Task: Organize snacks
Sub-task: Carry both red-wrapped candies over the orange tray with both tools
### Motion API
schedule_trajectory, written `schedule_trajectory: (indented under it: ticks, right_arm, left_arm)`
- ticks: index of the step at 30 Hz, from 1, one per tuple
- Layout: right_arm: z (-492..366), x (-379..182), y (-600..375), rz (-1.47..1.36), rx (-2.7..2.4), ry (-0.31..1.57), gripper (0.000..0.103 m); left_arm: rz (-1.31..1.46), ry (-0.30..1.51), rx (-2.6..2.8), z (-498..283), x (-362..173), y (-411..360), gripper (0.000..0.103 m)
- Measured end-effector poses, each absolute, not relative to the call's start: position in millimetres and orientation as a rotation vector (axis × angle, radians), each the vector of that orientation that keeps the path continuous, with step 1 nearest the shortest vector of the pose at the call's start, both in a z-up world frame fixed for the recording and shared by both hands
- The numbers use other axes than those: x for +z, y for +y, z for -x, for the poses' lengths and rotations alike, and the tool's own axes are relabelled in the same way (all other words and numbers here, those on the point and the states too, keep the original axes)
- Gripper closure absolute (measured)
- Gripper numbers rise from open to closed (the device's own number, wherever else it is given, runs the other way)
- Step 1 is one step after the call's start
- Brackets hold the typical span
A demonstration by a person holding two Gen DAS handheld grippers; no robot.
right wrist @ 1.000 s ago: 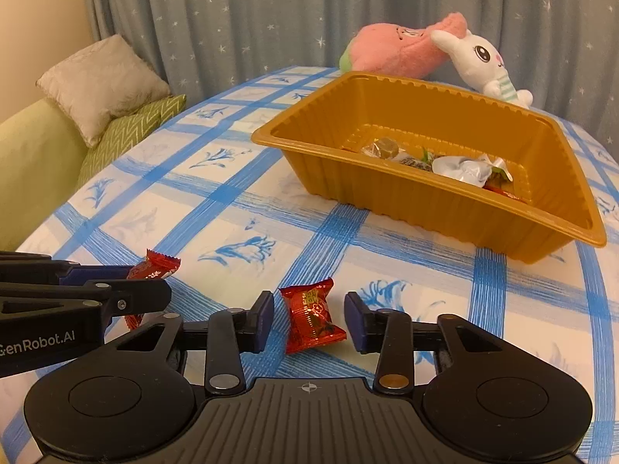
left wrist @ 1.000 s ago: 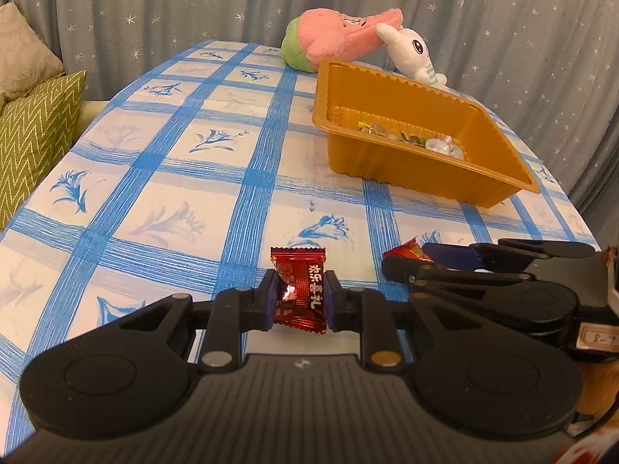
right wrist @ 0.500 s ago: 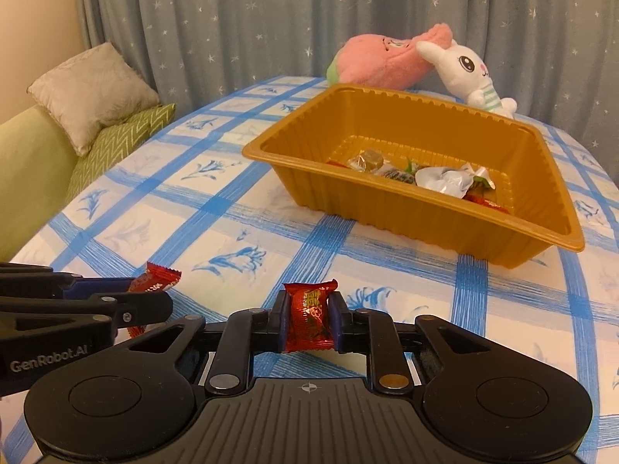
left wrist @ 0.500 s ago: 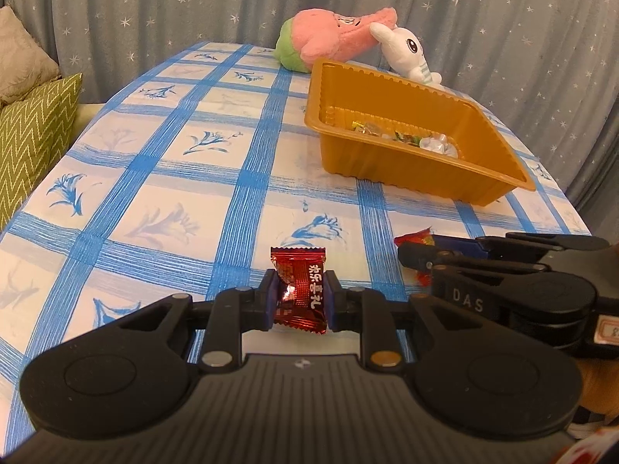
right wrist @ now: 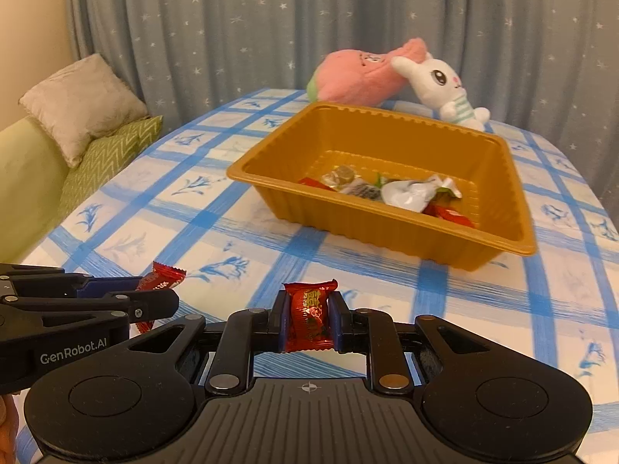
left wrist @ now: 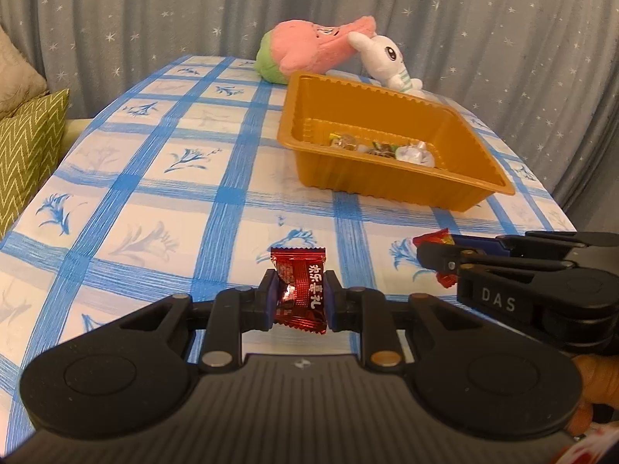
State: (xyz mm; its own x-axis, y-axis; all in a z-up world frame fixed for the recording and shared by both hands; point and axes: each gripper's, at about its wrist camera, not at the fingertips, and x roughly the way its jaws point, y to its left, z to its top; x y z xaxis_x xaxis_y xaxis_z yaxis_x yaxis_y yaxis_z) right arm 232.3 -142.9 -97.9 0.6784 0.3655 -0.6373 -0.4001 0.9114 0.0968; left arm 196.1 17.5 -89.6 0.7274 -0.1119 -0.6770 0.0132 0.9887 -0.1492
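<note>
Gripping two red candies [left wrist: 300,292] [right wrist: 310,315], one per gripper [left wrist: 298,297] [right wrist: 309,319]; one tray [right wrist: 387,232].

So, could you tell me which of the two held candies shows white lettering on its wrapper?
The candy in the left gripper: its dark red wrapper carries white characters, while the right gripper's candy has gold print.

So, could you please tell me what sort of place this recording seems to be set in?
Most likely a home living room: a sofa with cushions beside a table under a blue checked cloth, star-print curtains behind, and plush toys near the snack tray.
</note>
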Motion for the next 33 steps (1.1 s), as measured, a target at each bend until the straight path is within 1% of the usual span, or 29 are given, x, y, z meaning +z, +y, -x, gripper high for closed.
schedule_trajectory:
  ticks: [18, 33]
  right_arm:
    - [-223.1, -78.7, -174.3, 0.023, 0.336, 0.717, 0.082]
    - [-227.1, -62.4, -198.0, -0.025, 0.287, 0.704, 0.082]
  left_arm:
    - [0.094, 0.715, -0.162, -197.0, -66.6, -6.0, 0.082]
    - [0.017, 0.674, -0.241, -218.0, -44.1, -26.3, 0.082]
